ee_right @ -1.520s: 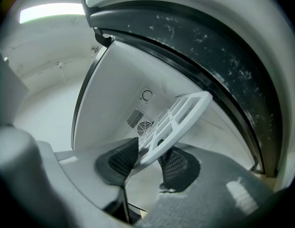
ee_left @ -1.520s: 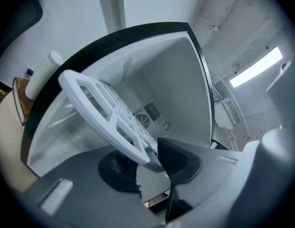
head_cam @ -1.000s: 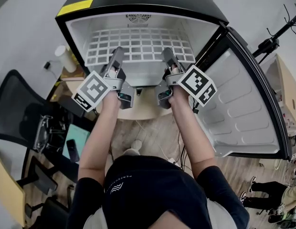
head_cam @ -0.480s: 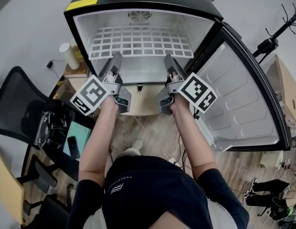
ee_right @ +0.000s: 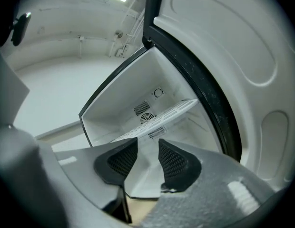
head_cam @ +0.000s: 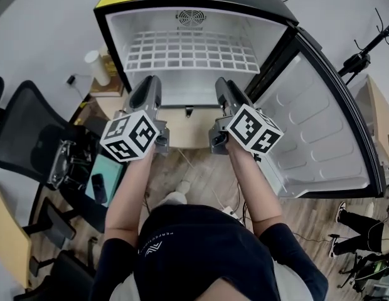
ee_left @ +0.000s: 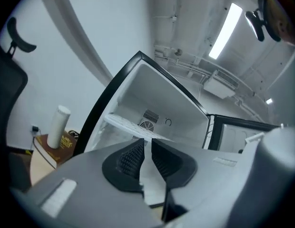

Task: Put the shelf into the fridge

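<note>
The white wire shelf (head_cam: 191, 50) lies flat across the upper part of the open black fridge (head_cam: 117, 36), resting on its side walls; it also shows as the shelf (ee_left: 123, 124) and the shelf (ee_right: 171, 112) in the gripper views. My left gripper (head_cam: 150, 84) hovers in front of the fridge opening, below the shelf and apart from it. Its jaws are closing, a narrow gap still shows and nothing is between them (ee_left: 148, 144). My right gripper (head_cam: 222, 85) is level with it, open and empty (ee_right: 147, 145).
The fridge door (head_cam: 320, 137) stands wide open at the right. The fridge rests on a wooden stand (head_cam: 182, 133). A white cylinder (head_cam: 94, 66) and books (head_cam: 110, 83) sit to its left, near a black office chair (head_cam: 19, 137). A bystander's legs (head_cam: 361, 227) are at the lower right.
Both grippers have drawn back from the shelf's front edge, out of the fridge. The shelf has stayed in place inside.
</note>
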Motion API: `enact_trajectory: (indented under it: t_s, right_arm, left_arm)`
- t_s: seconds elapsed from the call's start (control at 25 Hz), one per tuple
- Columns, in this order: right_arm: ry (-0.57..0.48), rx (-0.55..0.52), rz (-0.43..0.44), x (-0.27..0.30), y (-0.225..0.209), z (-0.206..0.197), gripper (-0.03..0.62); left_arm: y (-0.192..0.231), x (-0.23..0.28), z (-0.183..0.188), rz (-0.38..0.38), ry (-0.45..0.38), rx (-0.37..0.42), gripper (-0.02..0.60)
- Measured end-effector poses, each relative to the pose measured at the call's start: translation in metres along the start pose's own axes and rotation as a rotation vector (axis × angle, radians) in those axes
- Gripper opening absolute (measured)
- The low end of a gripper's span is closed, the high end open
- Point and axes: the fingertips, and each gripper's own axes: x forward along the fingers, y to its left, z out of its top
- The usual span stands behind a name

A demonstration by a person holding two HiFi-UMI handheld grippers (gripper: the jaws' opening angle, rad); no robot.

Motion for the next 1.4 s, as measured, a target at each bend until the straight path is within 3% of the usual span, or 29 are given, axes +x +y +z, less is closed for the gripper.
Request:
enact_trajectory:
  t_s: [0.2,0.36,0.48,0.76,1.4]
  right_arm:
    - [-0.018,-0.187,-0.029,0.003,0.007,0.008,0.135]
    - [-0.031,-0.34,-0.05,0.007,0.015,0.012,0.135]
    - [-0.03,-0.395,-0.055,0.012,0.018,0.012,0.135]
    - [-0.013,-0.348,-0.056,0.019,0.015,0.013,0.135]
    - [-0.003,-0.361,-0.055,0.041,0.008,0.021,0.108]
  left_arm:
    - [-0.003,0.002,0.003,0.036,0.026,0.221,0.028]
    - [-0.003,0.009,0.0,0.039,0.055,0.269,0.026]
    - [-0.002,0.012,0.0,0.043,0.059,0.294,0.036]
    - [-0.001,0.015,0.002,0.041,0.047,0.298,0.041]
    - [0.01,0.037,0.007,0.033,0.06,0.329,0.028]
